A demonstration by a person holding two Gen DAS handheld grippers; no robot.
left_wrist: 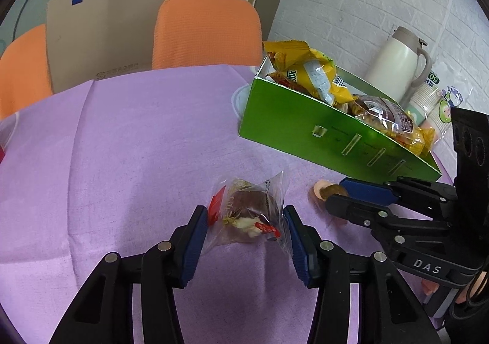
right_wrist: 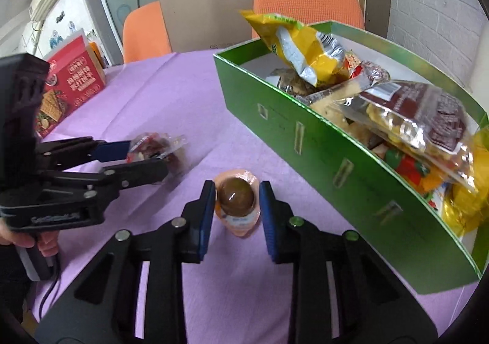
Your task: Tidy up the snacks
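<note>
Left gripper (left_wrist: 246, 231): low centre of its own view, pads pressing the crinkled edges of a clear-wrapped brown snack (left_wrist: 249, 211) that lies on the purple surface (left_wrist: 122, 160). Risk: only loose film is caught, so the packet could slide out or tear on the lift.
Egg packet (right_wrist: 237, 202): low centre of the right view, a brown egg in a peach wrapper, flat on the surface.
Right gripper (right_wrist: 237, 212): narrowed to either side of the egg, pads at or just off its flanks; I cannot tell whether they press. Risk: the round, slick shape could squirt out forward.
Green box (right_wrist: 305, 142): right of frame, already heaped. Risk: added snacks may roll off the pile, or a gripper may clip the near wall and shove the box.
</note>
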